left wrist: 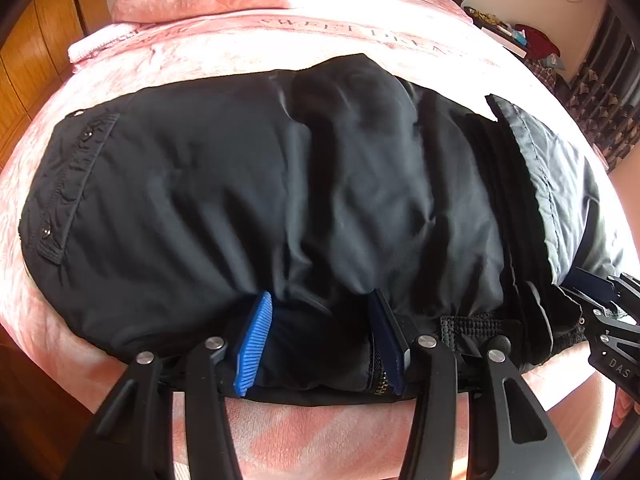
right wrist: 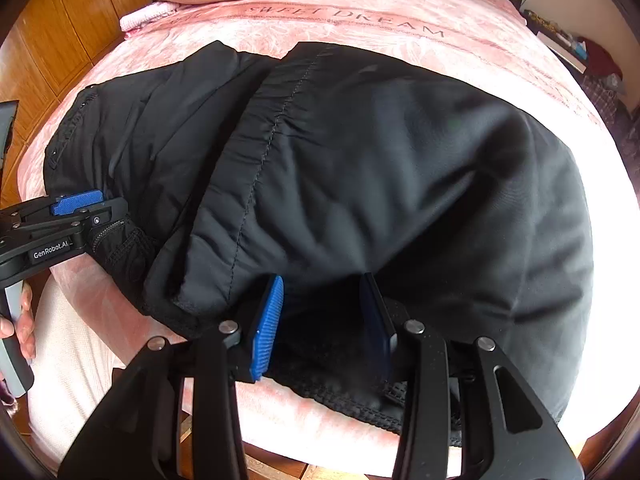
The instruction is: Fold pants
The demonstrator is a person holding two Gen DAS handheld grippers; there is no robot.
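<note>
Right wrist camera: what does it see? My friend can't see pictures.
Black pants lie on a pink bed. The right tool, with blue pads, is open around the pants' near edge. The left tool reaches in from the left.

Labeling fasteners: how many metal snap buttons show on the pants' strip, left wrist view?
2. One snap near the upper end of the strip on the black pants, one snap near its lower end. Folds may hide more.
</note>
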